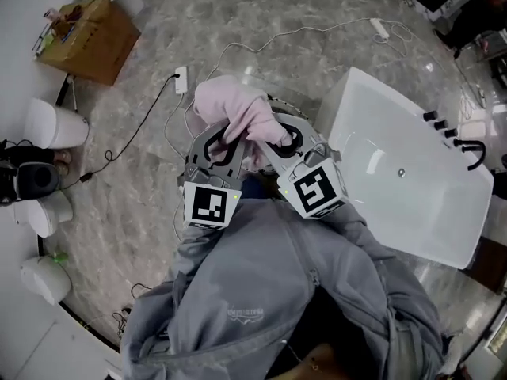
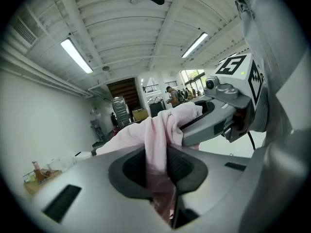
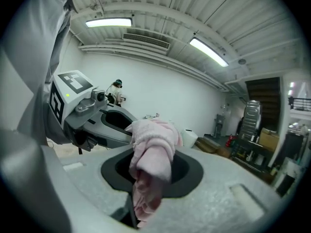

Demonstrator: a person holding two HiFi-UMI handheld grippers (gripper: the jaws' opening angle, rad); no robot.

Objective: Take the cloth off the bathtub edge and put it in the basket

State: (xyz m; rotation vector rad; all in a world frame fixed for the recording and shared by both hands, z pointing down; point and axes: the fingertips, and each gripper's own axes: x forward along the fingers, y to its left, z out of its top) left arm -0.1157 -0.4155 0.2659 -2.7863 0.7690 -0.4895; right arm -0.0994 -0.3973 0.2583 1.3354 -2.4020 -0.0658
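One pink cloth [image 1: 238, 108], two tools on it! The left tool [image 1: 230, 137] pinches one bunch of fabric and the right tool [image 1: 283, 137] pinches another. The cloth hangs between them above the marble floor [image 1: 238, 14], off the edge of the one white bathtub [image 1: 412, 180] just beside it.

"What lay on the marble floor [image 1: 317, 46]?"

"A cardboard box [image 1: 87, 30] sat at the far left, with a white plug strip [image 1: 181, 79] near it."

"And by the wall?"

"Three white bins [image 1: 51, 123] stood along the left edge, apart from one another."
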